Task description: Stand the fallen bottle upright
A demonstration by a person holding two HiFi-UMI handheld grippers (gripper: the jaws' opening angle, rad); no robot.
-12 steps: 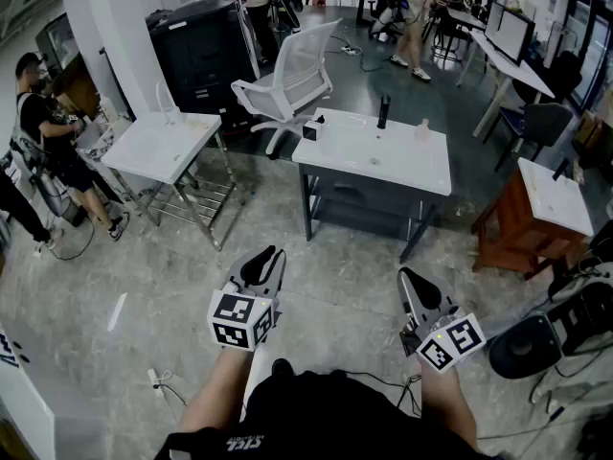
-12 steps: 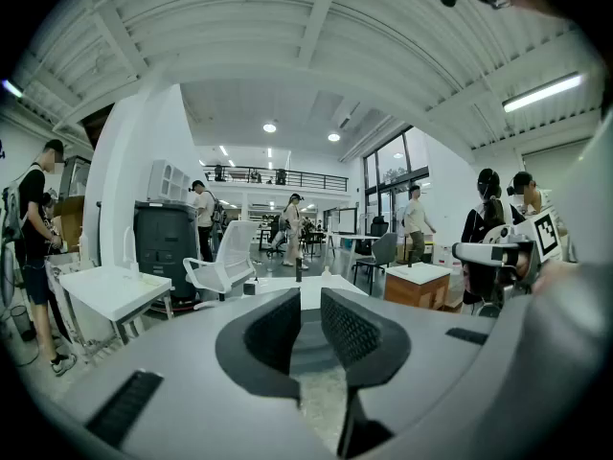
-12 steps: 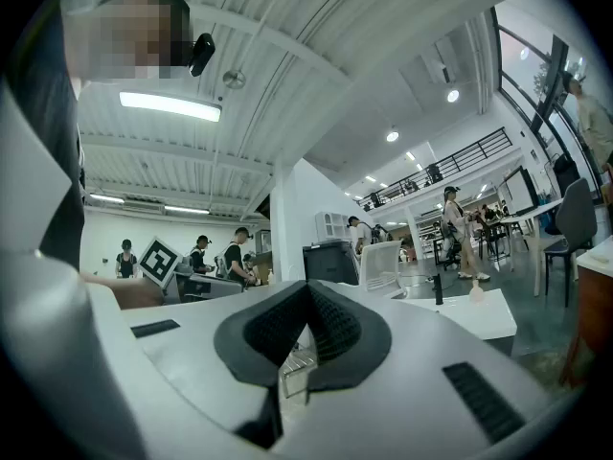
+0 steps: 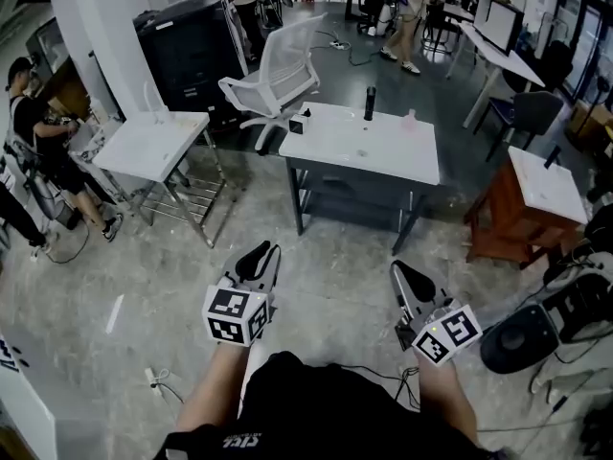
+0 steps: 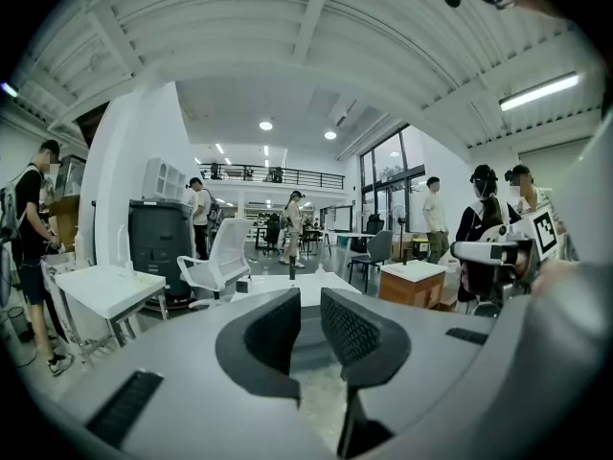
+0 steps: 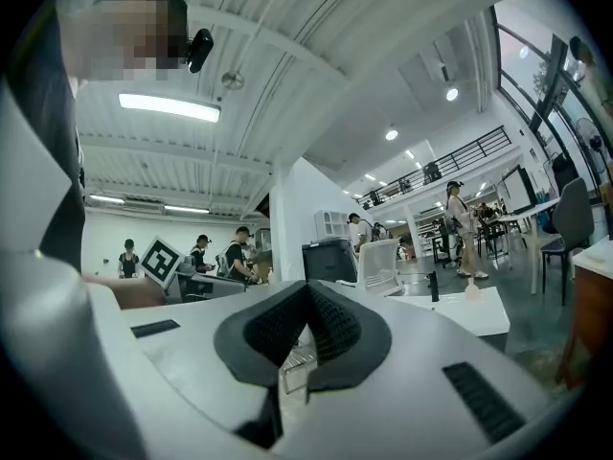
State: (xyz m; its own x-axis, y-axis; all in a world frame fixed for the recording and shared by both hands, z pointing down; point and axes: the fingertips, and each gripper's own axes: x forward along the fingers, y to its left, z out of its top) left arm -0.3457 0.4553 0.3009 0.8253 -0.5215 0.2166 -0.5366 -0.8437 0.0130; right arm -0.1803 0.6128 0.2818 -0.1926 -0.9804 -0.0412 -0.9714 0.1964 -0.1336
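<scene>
A white table stands a few steps ahead of me across the concrete floor. On it a dark slim bottle stands upright near the far edge, with a small pale bottle to its right and a small black box at the left end. No lying bottle can be made out at this distance. My left gripper is held low at my waist, its jaws a narrow gap apart and empty. My right gripper is shut with nothing in it. The dark bottle also shows in the right gripper view.
A white mesh office chair stands behind the table's left end. A second white table and a black cabinet are at the left, with people nearby. A wooden stand and cables are at the right.
The scene has slid slightly left and up in the head view. Both grippers keep the same pose at my waist.
</scene>
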